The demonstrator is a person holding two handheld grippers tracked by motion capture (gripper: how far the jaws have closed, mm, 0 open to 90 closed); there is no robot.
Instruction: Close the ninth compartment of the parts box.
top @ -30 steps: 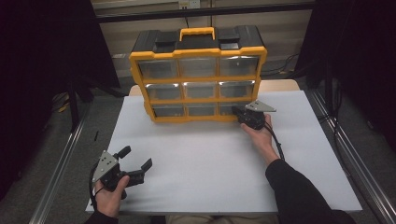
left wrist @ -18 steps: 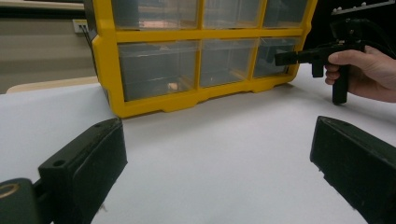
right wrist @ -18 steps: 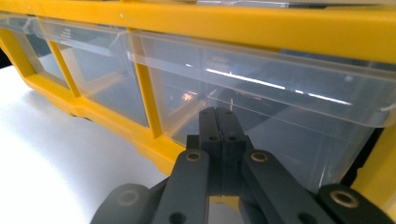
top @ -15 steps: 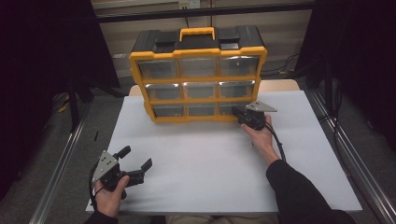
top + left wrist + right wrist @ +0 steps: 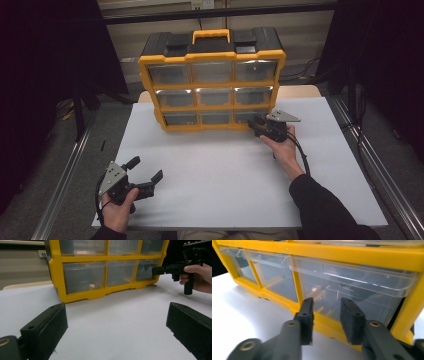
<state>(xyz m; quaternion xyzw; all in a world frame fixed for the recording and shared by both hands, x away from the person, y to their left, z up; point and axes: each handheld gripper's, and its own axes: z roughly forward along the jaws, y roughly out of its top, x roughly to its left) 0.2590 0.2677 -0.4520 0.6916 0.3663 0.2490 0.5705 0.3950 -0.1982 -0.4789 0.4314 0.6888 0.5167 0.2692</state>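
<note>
A yellow organizer [image 5: 212, 85] with a black top and clear drawers stands upright at the back of the white table [image 5: 215, 165]. My right gripper [image 5: 252, 124] points at its bottom right drawer [image 5: 250, 116]. In the right gripper view the right gripper [image 5: 325, 307] is open, its jaws a short gap apart just in front of that drawer [image 5: 352, 290], with nothing between them. My left gripper [image 5: 148, 168] rests near the table's front left, wide open and empty. In the left gripper view the left gripper [image 5: 116, 315] faces the organizer [image 5: 82, 296] and the right gripper [image 5: 156, 270].
Small parts lie inside the bottom right drawer, blurred through the clear plastic. Metal rails [image 5: 65, 180] run along both sides of the table. Bare white table lies between the two grippers.
</note>
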